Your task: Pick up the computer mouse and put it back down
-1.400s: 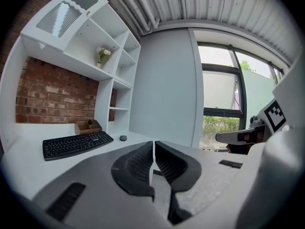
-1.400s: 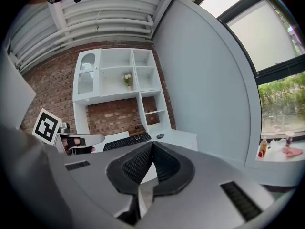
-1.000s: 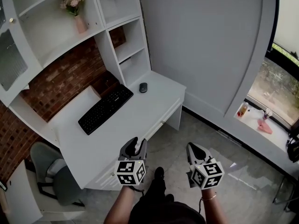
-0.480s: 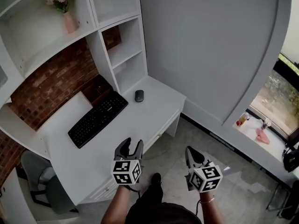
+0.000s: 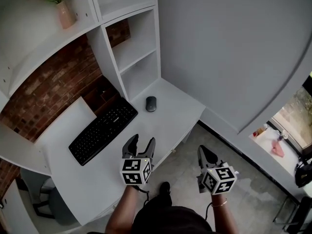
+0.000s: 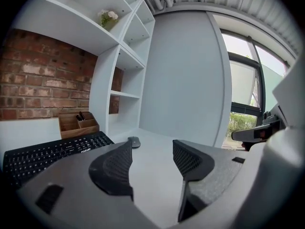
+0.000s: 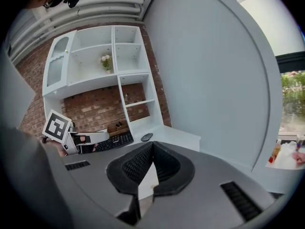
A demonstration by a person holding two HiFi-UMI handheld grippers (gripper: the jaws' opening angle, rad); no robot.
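Left gripper: jaws apart and opening, nothing between the fingers. Only bare white desk shows in the gap. From the head view it hangs over the desk's near part.

Right gripper: fingertips together and empty. It is level with the left gripper and off to its right, past the desk's edge and over the grey floor.

Black keyboard: ahead and left of the left fingers, lying flat on the desk.

Computer mouse: on the desktop, straight ahead of the left fingers and a touch left of the gap's middle. It is well apart from both grippers and touched by neither. It sits near the keyboard's far right end, not touching it. From the right fingers it lies ahead and to the left.

Wooden desk organizer: beyond the keyboard and left of the mouse, against the brick wall.

Farthest: white shelves rise behind the mouse. A pink vase of flowers stands on the upper shelf, high and left of the fingers.
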